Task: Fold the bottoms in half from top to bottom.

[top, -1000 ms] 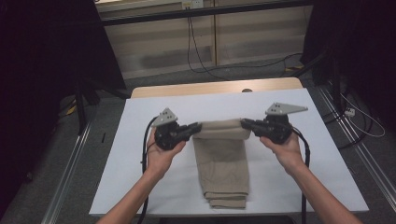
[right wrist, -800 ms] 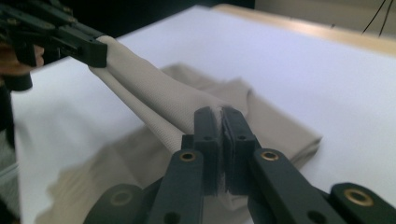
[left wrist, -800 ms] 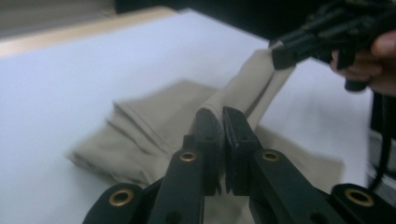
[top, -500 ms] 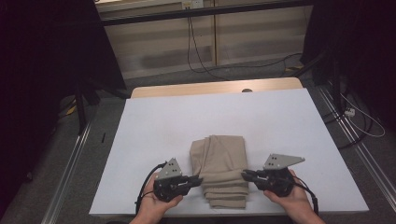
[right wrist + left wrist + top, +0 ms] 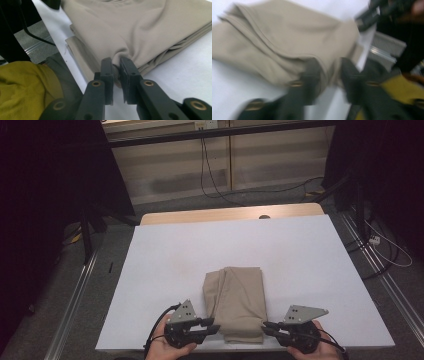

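Note:
A beige cloth [image 5: 234, 302] lies folded in a short stack on the white table [image 5: 300, 255], close to the near edge. My left gripper [image 5: 216, 325] is at the cloth's near left corner. Its jaws have just been opening and stand apart around the cloth's edge [image 5: 274, 37] in the blurred left gripper view [image 5: 328, 72]. My right gripper [image 5: 265, 326] is at the near right corner. Its jaws have just been opening a little, and a pinched fold of the cloth [image 5: 140, 27] is still between the narrow tips [image 5: 116, 65].
A wooden tabletop strip [image 5: 230, 215] shows behind the white surface. Metal rails [image 5: 75, 295] run along both sides on the floor, with cables [image 5: 380, 245] at the right. The table's near edge is right under both hands. A yellow sleeve [image 5: 22, 87] shows beside the right jaws.
Both grippers pulled the cloth's far end toward the near edge and lowered it, folding the long cloth in half. The left jaws have spread apart since half a second ago.

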